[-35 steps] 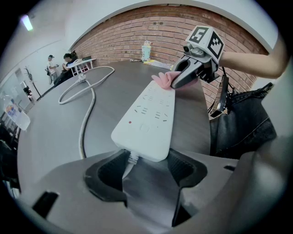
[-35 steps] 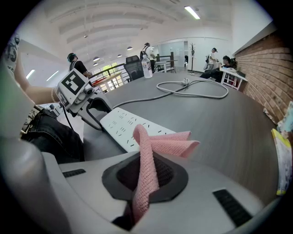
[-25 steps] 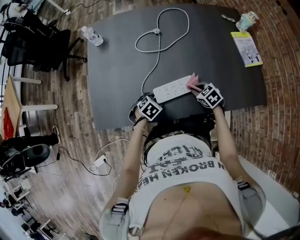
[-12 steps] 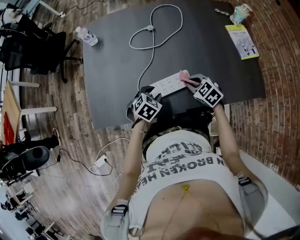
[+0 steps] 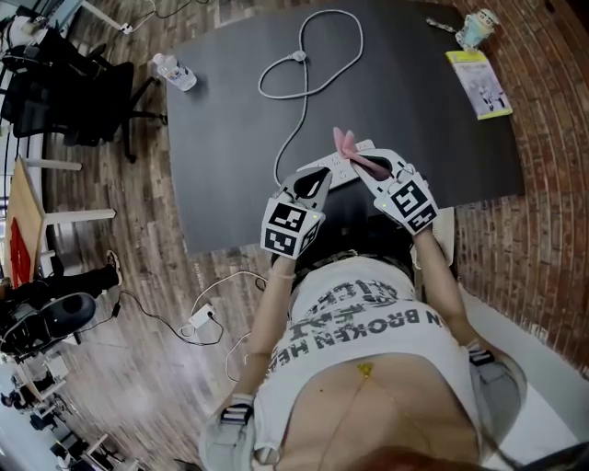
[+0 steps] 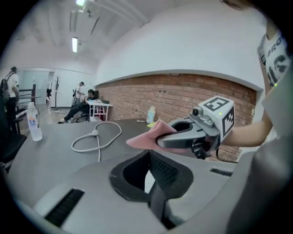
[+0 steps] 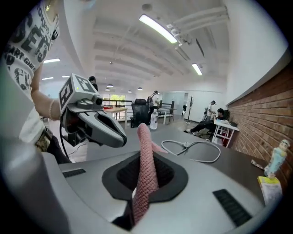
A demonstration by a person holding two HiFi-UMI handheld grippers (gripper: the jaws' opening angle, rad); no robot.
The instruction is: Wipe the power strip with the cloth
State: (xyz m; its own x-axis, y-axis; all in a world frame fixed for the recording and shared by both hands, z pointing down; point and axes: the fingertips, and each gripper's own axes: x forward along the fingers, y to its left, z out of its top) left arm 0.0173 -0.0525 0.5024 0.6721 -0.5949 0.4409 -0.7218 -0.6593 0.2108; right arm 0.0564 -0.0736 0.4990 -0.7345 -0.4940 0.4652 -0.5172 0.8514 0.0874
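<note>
The white power strip (image 5: 337, 168) lies near the front edge of the dark table (image 5: 230, 138), mostly hidden under both grippers. Its cable (image 5: 308, 83) loops toward the far side. My right gripper (image 5: 355, 158) is shut on the pink cloth (image 5: 344, 142), held in the air above the strip. In the right gripper view the cloth (image 7: 145, 151) stands upright out of the pinched jaws of my right gripper (image 7: 143, 157). My left gripper (image 5: 317, 178) hovers just left of it. Its jaws (image 6: 149, 155) have just been closing and meet with nothing between them. The cloth (image 6: 145, 137) is also seen from the left.
A clear water bottle (image 5: 178, 71) stands at the table's far left corner. A yellow booklet (image 5: 479, 83) and a small cup (image 5: 479, 28) sit at the far right. Black office chairs (image 5: 64, 83) stand left of the table. A brick wall runs along the right.
Both grippers have risen off the table. The right one lifted the cloth off the power strip. The left gripper's jaws went from open to shut.
</note>
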